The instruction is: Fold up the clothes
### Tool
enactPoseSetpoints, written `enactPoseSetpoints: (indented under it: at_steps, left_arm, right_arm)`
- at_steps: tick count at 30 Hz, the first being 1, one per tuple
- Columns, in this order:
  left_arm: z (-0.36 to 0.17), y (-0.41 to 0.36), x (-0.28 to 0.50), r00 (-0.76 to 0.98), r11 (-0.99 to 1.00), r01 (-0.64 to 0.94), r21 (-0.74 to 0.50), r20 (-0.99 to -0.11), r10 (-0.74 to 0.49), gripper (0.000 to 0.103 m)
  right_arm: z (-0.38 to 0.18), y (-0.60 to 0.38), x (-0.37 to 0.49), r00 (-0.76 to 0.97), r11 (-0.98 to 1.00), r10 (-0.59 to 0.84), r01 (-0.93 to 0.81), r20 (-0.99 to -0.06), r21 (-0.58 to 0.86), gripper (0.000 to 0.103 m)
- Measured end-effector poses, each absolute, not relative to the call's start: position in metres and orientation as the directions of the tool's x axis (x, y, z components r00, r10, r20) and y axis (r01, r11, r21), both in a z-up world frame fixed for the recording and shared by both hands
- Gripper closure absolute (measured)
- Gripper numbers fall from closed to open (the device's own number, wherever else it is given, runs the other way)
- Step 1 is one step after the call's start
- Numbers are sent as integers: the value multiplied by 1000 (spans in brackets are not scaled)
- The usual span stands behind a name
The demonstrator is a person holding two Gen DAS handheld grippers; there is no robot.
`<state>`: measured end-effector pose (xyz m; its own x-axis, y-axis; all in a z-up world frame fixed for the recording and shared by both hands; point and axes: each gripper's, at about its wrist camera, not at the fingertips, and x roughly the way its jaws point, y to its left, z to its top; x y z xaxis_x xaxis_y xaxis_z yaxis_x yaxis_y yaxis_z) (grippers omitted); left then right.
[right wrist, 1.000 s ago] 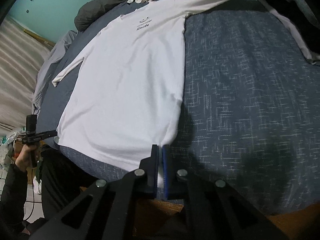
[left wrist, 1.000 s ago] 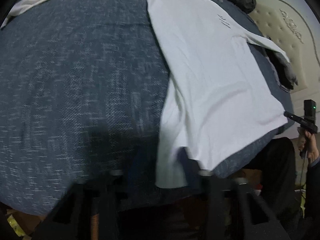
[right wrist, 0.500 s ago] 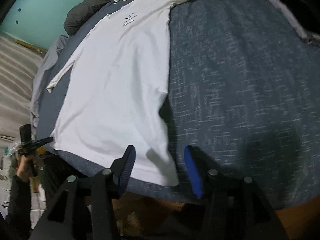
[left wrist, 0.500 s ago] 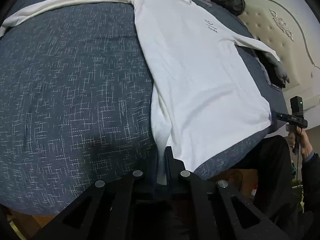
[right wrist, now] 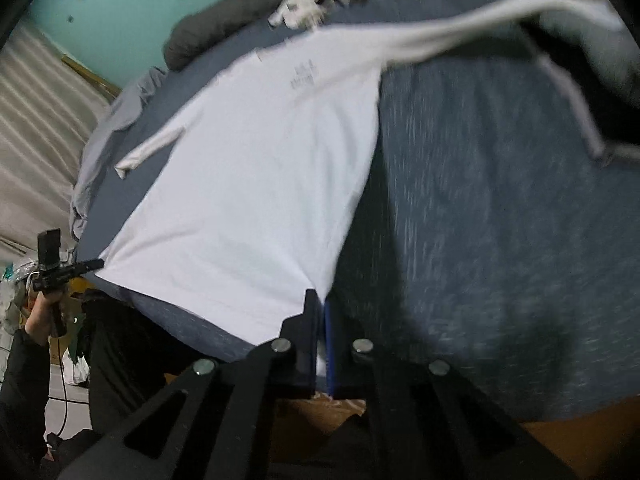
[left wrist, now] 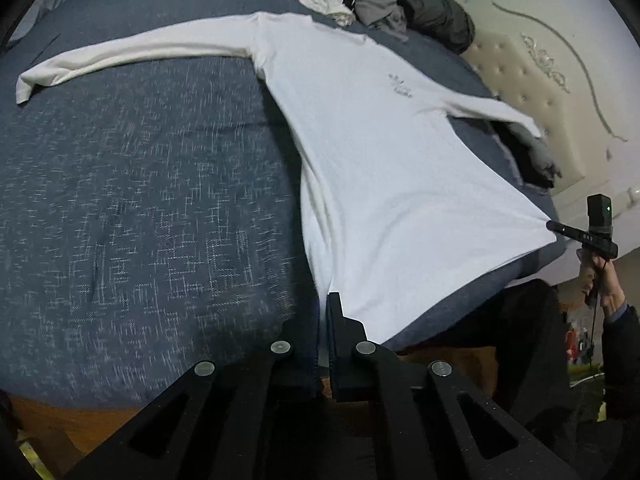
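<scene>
A white long-sleeved shirt [left wrist: 380, 160] [right wrist: 248, 180] lies face up on the dark blue bedcover [left wrist: 140, 200], sleeves spread out. My left gripper [left wrist: 322, 308] has its jaws closing the last bit on the shirt's near hem corner, with cloth pinched between the pads. My right gripper [right wrist: 320, 306] is likewise closing onto the other hem corner and grips it. Each gripper also shows in the other's view, the right gripper [left wrist: 558, 229] and the left gripper [right wrist: 94, 265] both at the hem's far end. The hem is lifted and stretched between them.
Crumpled clothes [left wrist: 360, 4] are piled at the far end of the bed. A dark garment [left wrist: 532, 156] lies beside the cream tufted headboard [left wrist: 540, 80]. A curtain [right wrist: 36, 120] and a teal wall [right wrist: 120, 0] stand beyond. The person's hands [left wrist: 604, 284] [right wrist: 38, 320] hold the handles.
Both grippers have risen, lifting the hem off the bed. The left jaws closed on their corner. The right jaws opened half a second ago and have shut again on theirs.
</scene>
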<state>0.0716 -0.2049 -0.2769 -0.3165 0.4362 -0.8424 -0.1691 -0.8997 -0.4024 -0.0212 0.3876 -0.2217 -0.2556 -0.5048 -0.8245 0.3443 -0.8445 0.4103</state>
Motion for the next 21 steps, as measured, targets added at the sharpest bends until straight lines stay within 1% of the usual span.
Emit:
enactPoseSetpoints:
  at_steps: [3, 7, 10, 14, 17, 19, 20, 21]
  left_arm:
    - [-286, -206, 76, -283, -886, -143, -441, -840, 463, 99]
    - [-321, -210, 76, -229, -869, -62, -492, -840, 492, 98]
    - [-341, -211, 74, -206, -878, -18, -478, -858, 471, 97]
    - [-338, -207, 73, -227, -898, -39, -438, -871, 435, 95]
    - [-333, -198, 69, -236, -888, -60, -456, -858, 456, 85]
    - [-333, -191, 62, -245, -891, -78, -448, -857, 453, 67]
    - [-333, -188, 58, -247, -890, -80, -448, -857, 453, 64]
    - [-334, -185, 53, -247, -890, -81, -449, -856, 455, 64]
  right_arm:
    - [-207, 392, -17, -282, -848, -499, 351, -819, 396, 101]
    - [-226, 402, -15, -265, -865, -478, 311, -838, 395, 101]
    - [-245, 407, -15, -245, -874, -464, 284, -851, 394, 101]
    - [-258, 412, -17, -227, -884, -444, 266, -867, 384, 101]
    - [-261, 413, -20, -225, -885, -447, 256, -866, 390, 101]
    - [-260, 410, -22, -223, -883, -448, 261, -866, 390, 101]
    - [-259, 408, -23, -223, -882, -449, 264, -865, 390, 101]
    - [-258, 407, -24, -223, -881, -451, 266, -864, 391, 101]
